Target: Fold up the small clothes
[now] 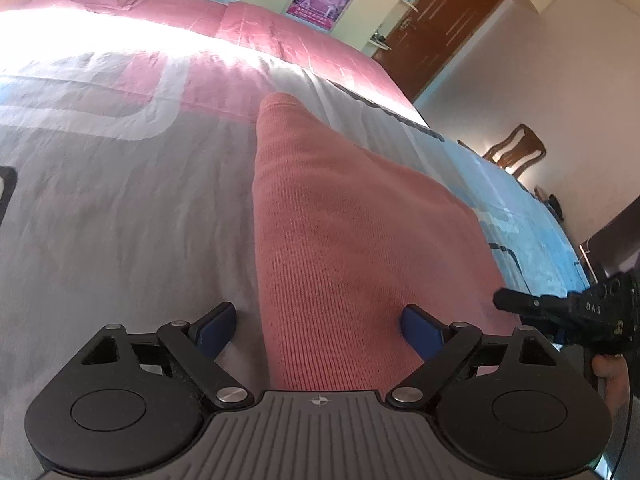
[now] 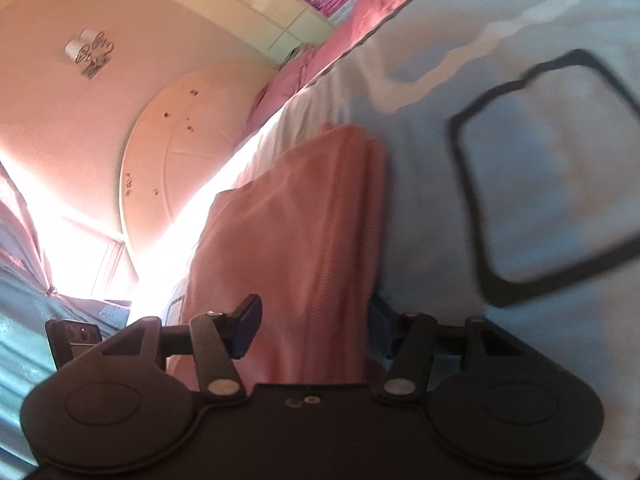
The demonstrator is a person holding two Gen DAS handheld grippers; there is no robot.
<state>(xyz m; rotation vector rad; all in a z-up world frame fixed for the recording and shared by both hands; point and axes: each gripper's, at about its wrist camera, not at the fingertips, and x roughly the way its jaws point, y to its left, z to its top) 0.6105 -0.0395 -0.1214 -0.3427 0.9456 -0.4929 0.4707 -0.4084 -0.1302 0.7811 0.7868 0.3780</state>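
A salmon-pink knitted garment [image 1: 352, 232] lies folded flat on the bedsheet [image 1: 120, 208], stretching away from me. My left gripper [image 1: 320, 330] is open, its blue pads on either side of the garment's near end: the left pad [image 1: 218, 326] on the sheet, the right pad [image 1: 420, 330] over the cloth. In the right wrist view the same garment [image 2: 296, 232] runs between the open right gripper [image 2: 316, 328]; its left fingertip [image 2: 248, 320] shows, and the right one is partly hidden behind the cloth's edge. The right gripper also shows in the left view [image 1: 572, 312].
The bed has a grey, blue and pink patterned sheet and a pink quilt [image 1: 256, 28] at the far end. A brown door [image 1: 440, 28] and a wooden chair [image 1: 516, 152] stand beyond the bed's right edge. A round headboard [image 2: 176, 152] and bright window lie left.
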